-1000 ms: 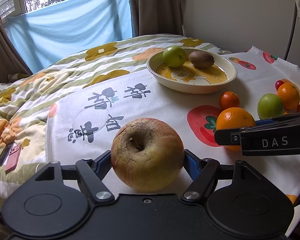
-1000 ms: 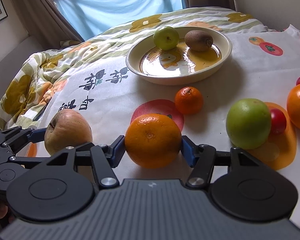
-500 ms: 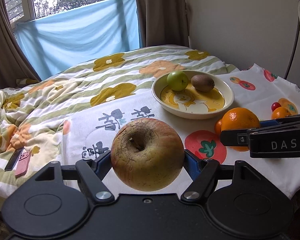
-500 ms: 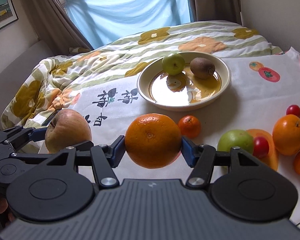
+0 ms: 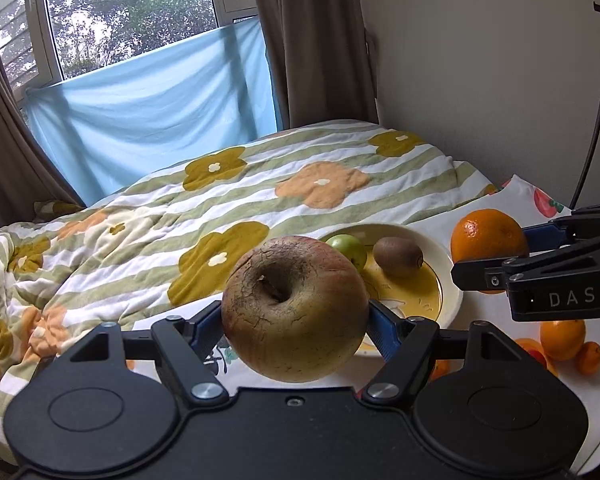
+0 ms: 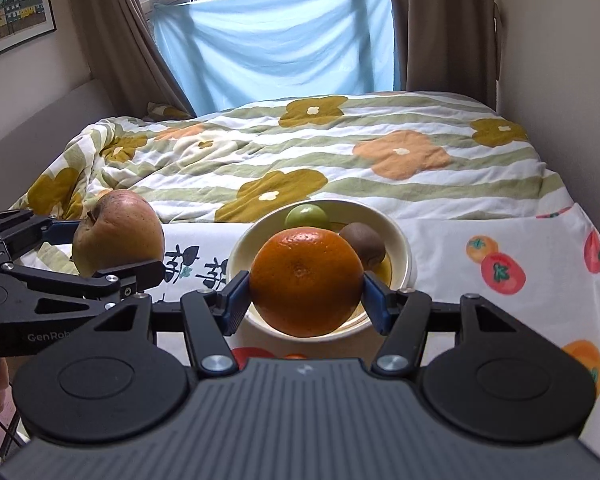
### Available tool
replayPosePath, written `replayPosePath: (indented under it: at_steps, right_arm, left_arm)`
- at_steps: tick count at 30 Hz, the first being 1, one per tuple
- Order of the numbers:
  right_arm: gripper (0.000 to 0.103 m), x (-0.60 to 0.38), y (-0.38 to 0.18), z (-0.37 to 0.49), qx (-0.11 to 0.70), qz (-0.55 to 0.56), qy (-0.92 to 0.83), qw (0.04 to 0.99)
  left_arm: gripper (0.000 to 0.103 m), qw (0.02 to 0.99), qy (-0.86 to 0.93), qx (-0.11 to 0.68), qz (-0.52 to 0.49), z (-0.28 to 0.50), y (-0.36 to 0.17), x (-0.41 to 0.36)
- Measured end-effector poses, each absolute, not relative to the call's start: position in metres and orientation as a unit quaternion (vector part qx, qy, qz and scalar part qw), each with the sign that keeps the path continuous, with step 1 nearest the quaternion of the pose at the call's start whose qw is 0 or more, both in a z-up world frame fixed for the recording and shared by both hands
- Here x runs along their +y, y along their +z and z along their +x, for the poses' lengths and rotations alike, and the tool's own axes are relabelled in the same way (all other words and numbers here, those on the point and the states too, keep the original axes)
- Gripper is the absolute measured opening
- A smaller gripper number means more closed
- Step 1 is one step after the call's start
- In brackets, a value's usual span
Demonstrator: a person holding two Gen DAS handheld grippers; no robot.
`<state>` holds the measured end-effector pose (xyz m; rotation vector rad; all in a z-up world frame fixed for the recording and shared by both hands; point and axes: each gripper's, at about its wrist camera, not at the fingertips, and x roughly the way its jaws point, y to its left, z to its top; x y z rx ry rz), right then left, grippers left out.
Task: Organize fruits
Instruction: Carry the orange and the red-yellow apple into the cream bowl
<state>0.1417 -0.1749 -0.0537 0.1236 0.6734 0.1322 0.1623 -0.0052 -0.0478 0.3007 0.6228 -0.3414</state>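
My left gripper [image 5: 295, 322] is shut on a wrinkled brownish apple [image 5: 294, 308] and holds it in the air, left of and just before the cream bowl [image 5: 450, 284]. My right gripper [image 6: 305, 298] is shut on a large orange [image 6: 306, 282] and holds it above the bowl's [image 6: 404, 240] near rim. The bowl holds a small green apple [image 6: 306, 216] and a kiwi [image 6: 364, 242]. The apple [image 6: 118, 230] and the left gripper [image 6: 118, 268] show at the left of the right wrist view. The orange [image 5: 488, 240] and the right gripper [image 5: 496, 258] show at the right of the left wrist view.
The bowl stands on a white fruit-print cloth [image 6: 500, 312] on a bed with a flowered quilt [image 6: 300, 152]. Two smaller oranges [image 5: 562, 338] lie on the cloth at the right. A wall [image 5: 480, 60] runs along the right; a window with curtains is at the back.
Both grippers have lifted their fruits off the cloth and carried them forward toward the bowl. The loose fruits on the cloth have dropped low or out of view.
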Motion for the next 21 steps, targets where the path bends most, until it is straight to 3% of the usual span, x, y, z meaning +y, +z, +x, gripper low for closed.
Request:
replayPosePath:
  at_steps: [21]
  right_arm:
    - [0.074,-0.223,-0.113,0.231,0.379,0.006,0.107,0.919]
  left_arm:
    - [0.078,0.884,-0.154,0.408,0.166,0.266,-0.128,-0.071]
